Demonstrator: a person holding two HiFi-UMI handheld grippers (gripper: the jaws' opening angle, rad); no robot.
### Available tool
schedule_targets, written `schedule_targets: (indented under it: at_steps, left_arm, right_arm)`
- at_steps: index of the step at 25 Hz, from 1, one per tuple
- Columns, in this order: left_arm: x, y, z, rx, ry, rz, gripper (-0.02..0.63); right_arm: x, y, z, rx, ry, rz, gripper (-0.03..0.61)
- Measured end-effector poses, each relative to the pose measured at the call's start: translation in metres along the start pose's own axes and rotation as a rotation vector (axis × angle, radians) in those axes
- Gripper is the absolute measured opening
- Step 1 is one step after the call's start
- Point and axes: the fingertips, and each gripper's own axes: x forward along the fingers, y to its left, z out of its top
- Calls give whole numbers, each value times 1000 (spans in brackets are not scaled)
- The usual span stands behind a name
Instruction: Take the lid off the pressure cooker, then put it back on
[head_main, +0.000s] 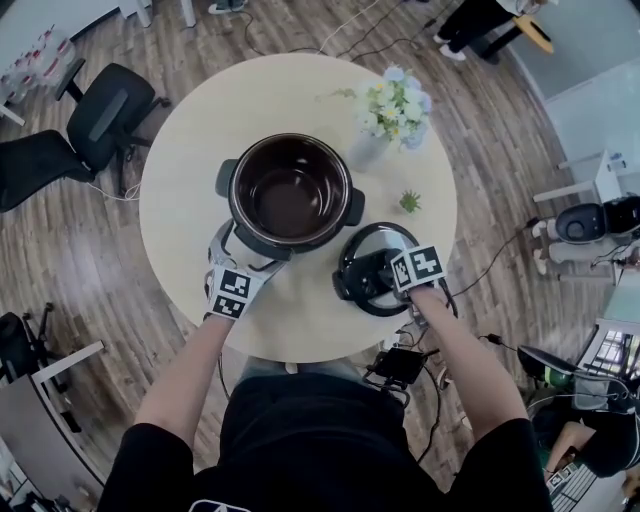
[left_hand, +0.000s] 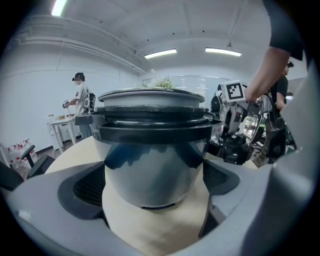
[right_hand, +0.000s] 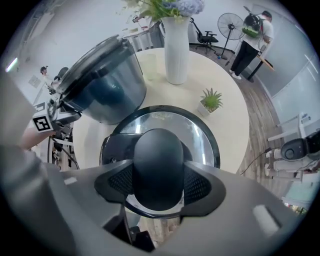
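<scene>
The pressure cooker (head_main: 290, 190) stands without a lid in the middle of the round table (head_main: 190, 160), its dark inner pot showing. My left gripper (head_main: 245, 252) reaches it from the near side. In the left gripper view both pads (left_hand: 82, 187) lie against the cooker's shiny body (left_hand: 152, 150). My right gripper (head_main: 385, 270) points straight down and is shut on the black knob (right_hand: 159, 165) of the lid (head_main: 375, 265). The lid (right_hand: 202, 137) hangs level just above the table's near right edge, to the right of the cooker (right_hand: 102, 80).
A white vase of flowers (head_main: 395, 110) and a tiny potted plant (head_main: 409, 202) stand right of the cooker, beyond the lid. A black office chair (head_main: 100, 125) is left of the table. Cables and gear lie on the wooden floor at the right.
</scene>
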Motion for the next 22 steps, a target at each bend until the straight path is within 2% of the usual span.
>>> schedule_targets:
  at_steps: [6, 14, 18, 22]
  left_arm:
    - [-3, -4, -7, 1, -5, 2, 589]
    - [-5, -5, -1, 4, -8, 5, 589]
    - [-4, -8, -4, 5, -8, 6, 589]
    - [-7, 14, -9, 1, -11, 0, 589]
  right_arm:
    - [-84, -2, 11, -121, -9, -32, 285]
    - [-186, 23, 52, -235, -24, -3, 285]
    - [-215, 55, 89, -290, -53, 23, 285]
    - [-220, 112, 154, -343, -95, 40, 285]
